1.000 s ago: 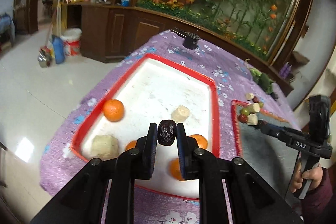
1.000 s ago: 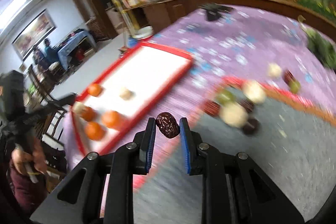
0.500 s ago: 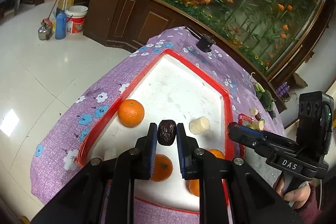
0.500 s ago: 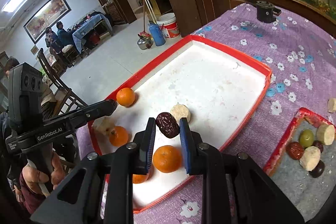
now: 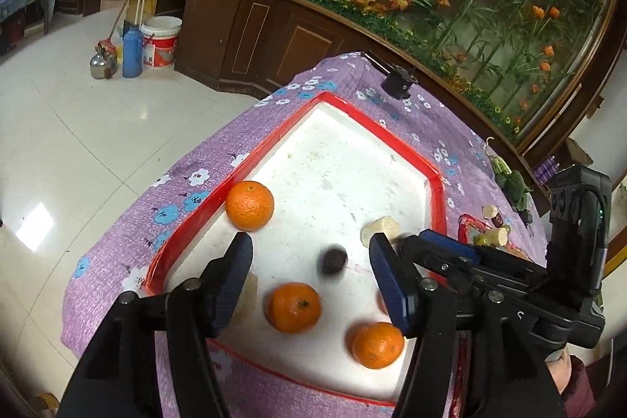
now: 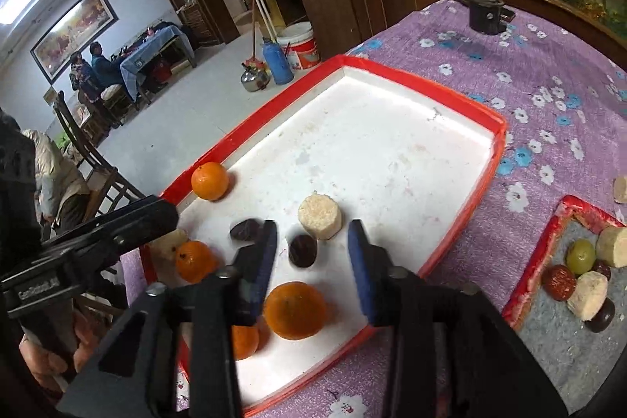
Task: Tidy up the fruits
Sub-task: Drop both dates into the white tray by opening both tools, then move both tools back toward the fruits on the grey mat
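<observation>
Dates are what we are sorting. From the left wrist, our left claw [image 5: 309,263] gapes empty over a blurred date [image 5: 332,261] in the white tray [image 5: 392,140]. From the right wrist, the right claw [image 6: 312,255] is spread too, another date [image 6: 302,250] lying between its fingers. They look light, wrinkled and slightly soft, so we would pinch them gently across the middle.
</observation>
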A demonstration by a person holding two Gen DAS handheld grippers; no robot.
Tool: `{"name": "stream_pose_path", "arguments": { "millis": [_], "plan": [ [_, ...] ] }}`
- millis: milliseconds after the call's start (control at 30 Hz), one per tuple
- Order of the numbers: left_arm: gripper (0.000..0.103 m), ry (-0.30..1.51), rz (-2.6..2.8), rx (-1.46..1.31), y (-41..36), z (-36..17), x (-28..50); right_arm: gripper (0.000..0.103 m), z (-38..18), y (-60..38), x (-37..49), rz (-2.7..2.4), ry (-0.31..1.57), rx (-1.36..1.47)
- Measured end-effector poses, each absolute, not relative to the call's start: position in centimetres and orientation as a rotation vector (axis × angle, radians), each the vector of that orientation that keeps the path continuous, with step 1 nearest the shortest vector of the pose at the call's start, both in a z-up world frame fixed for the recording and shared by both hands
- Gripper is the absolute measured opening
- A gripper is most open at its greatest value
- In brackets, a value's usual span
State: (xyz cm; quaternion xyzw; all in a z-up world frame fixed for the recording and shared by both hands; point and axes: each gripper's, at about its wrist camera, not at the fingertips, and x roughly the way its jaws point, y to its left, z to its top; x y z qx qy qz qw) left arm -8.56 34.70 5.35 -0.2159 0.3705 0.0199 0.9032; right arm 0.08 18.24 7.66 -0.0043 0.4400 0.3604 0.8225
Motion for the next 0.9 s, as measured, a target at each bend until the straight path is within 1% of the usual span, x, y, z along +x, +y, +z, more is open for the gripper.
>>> {"name": "stream_pose_path", "arguments": {
  "millis": [67, 167, 233, 400, 600, 767, 900],
  "plan": [
    [0.068, 0.762, 0.046, -0.448, 34.6, 5.6, -8.9, 0.042, 8.0, 17.8, -0.1, 0.765, 0.93, 0.0],
    [0.07, 0.755, 0.057, -0.459, 34.4, 6.2, -9.7, 0.042, 8.8, 16.6, -0.8, 0.755, 0.9, 0.016],
    [0.08, 0.746, 0.073, -0.461, 34.2, 6.6, -10.2, 0.043, 9.4, 15.4, -1.5, 0.741, 0.877, 0.03],
    [0.083, 0.755, 0.171, -0.386, 31.8, 7.3, -11.3, 0.048, 9.6, 11.1, -3.4, 0.682, 0.844, 0.084],
    [0.083, 0.778, 0.163, -0.251, 26.2, 7.4, -11.9, 0.048, 8.5, 4.9, -5.0, 0.599, 0.853, 0.226],
    [0.083, 0.768, 0.156, -0.109, 21.9, 8.3, -12.3, 0.049, 8.6, 1.1, -6.4, 0.531, 0.82, 0.259],
    [0.083, 0.755, 0.145, -0.063, 20.1, 9.2, -13.0, 0.049, 8.9, -0.8, -7.1, 0.505, 0.797, 0.269]
  ]
}}
